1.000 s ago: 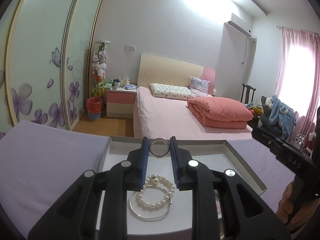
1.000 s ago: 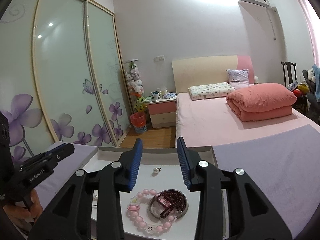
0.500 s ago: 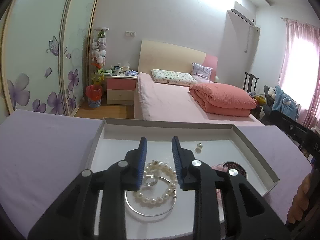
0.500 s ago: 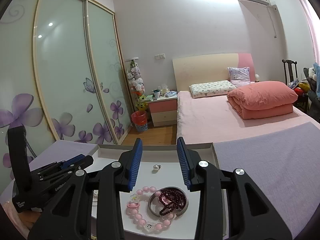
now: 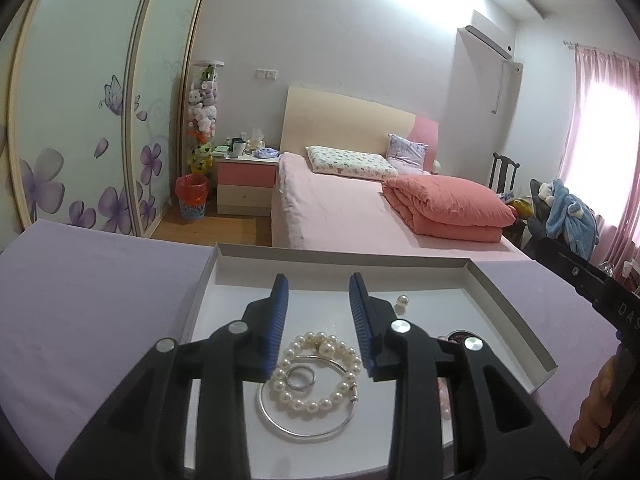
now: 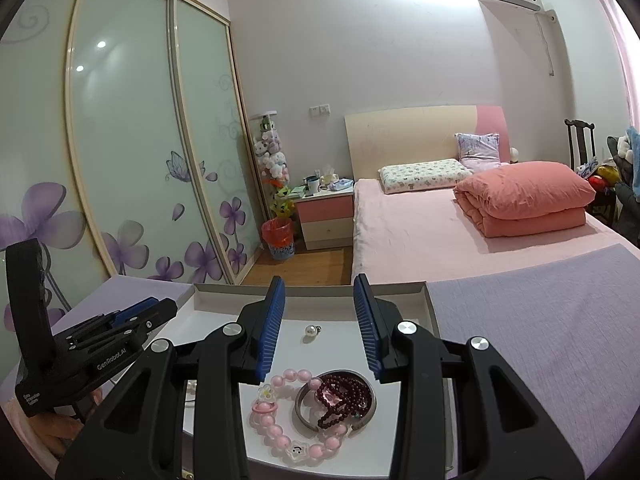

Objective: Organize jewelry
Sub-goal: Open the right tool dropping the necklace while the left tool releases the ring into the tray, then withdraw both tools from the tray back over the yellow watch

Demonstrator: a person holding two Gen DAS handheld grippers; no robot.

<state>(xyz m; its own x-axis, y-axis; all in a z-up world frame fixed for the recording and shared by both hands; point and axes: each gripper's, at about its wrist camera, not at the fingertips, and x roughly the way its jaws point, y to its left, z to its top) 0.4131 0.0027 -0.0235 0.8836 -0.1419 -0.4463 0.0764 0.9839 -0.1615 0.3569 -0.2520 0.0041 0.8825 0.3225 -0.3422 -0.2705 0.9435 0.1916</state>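
Left tongs (image 5: 318,304) opening, empty; right tongs (image 6: 319,308) apart, empty; silver ring (image 5: 302,377), pearl bracelet (image 5: 316,372) already boxed; loose pearl (image 5: 401,302) left.

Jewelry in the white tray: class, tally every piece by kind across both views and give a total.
Beaded bracelets: 3 (pearl, pink, dark red)
Metal bangles: 2 (silver, grey)
Silver rings: 1
Loose pearl pieces: 1
Total: 7

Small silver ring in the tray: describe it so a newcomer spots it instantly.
Find the shallow white tray on the purple cloth. On its near-left part lies a pearl bracelet over a thin silver bangle. The ring lies inside the pearl loop: smallest hoop there, plain metal, beadless.
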